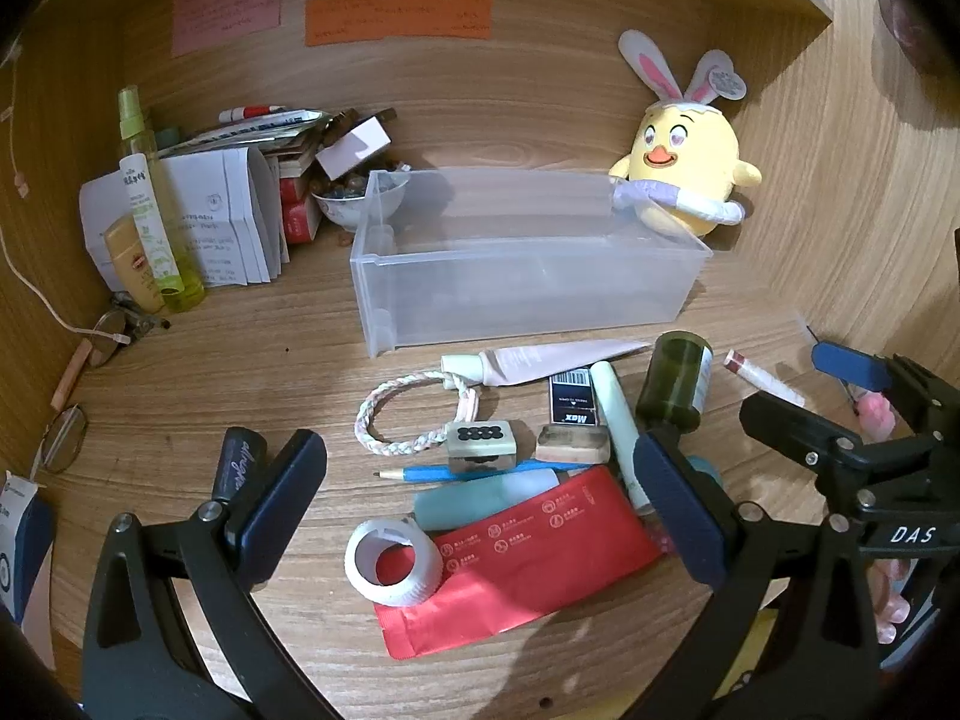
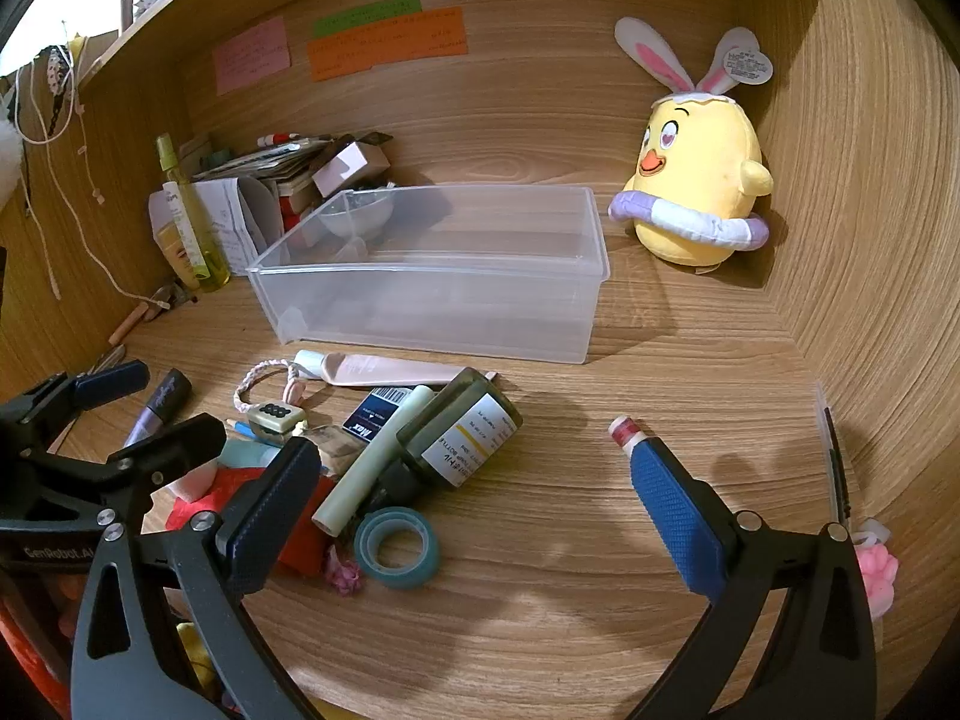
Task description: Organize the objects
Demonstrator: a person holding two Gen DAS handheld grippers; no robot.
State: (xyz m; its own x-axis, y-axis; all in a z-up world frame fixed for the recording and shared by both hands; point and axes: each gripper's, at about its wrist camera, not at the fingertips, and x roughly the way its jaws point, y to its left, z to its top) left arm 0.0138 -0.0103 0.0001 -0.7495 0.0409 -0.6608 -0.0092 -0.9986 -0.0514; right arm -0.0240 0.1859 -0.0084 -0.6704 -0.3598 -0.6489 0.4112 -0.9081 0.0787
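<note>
A clear plastic bin (image 1: 528, 276) (image 2: 432, 294) stands empty on the wooden desk. In front of it lies a pile: a pink tube (image 1: 540, 360) (image 2: 384, 369), a dark green bottle (image 1: 675, 381) (image 2: 456, 438), a red pouch (image 1: 516, 564), a white tape roll (image 1: 393, 561), a blue tape roll (image 2: 396, 547), a braided cord with a small lock (image 1: 480, 447), and a pale green stick (image 2: 375, 459). My left gripper (image 1: 480, 504) is open over the pile. My right gripper (image 2: 474, 504) is open to the pile's right; a red-capped tube (image 2: 624, 432) lies at its right finger.
A yellow plush chick (image 1: 684, 174) (image 2: 699, 192) sits at the back right. Papers, boxes, a bowl and spray bottles (image 1: 150, 204) crowd the back left corner. Glasses (image 1: 63, 438) and a cable lie at the left. Wooden walls close in the back and the right.
</note>
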